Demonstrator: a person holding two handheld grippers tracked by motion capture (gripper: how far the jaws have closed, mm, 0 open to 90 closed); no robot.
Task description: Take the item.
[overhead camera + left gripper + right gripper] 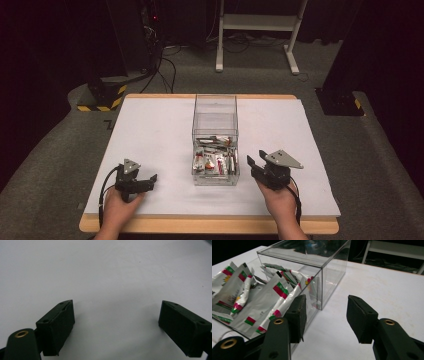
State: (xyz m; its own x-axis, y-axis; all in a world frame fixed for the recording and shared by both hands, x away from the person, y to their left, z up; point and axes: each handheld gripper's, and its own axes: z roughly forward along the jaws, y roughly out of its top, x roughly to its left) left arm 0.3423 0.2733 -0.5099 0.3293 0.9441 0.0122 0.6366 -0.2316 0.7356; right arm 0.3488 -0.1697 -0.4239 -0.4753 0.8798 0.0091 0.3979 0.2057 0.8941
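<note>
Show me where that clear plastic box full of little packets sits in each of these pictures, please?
High view: the clear box stands mid-table, between the two grippers, with the packets in its near end.
Left gripper view: the box is not in it; the picture looks at the white table between open jaws.
Right gripper view: the box is upper left, packets spilling toward the camera.
Shared landmark: the white table top.

You're in some kind of lab or test studio, not anybody's home. Your bench (pixel 150 150) is a plain white board with a wooden edge, standing on grey carpet (pixel 45 165). Black curtains (pixel 50 40) close off the sides, a base with yellow-black hazard tape (pixel 102 97) stands behind the bench, cables (pixel 165 70) snake across the floor, and a white metal frame (pixel 260 30) stands at the back.
</note>
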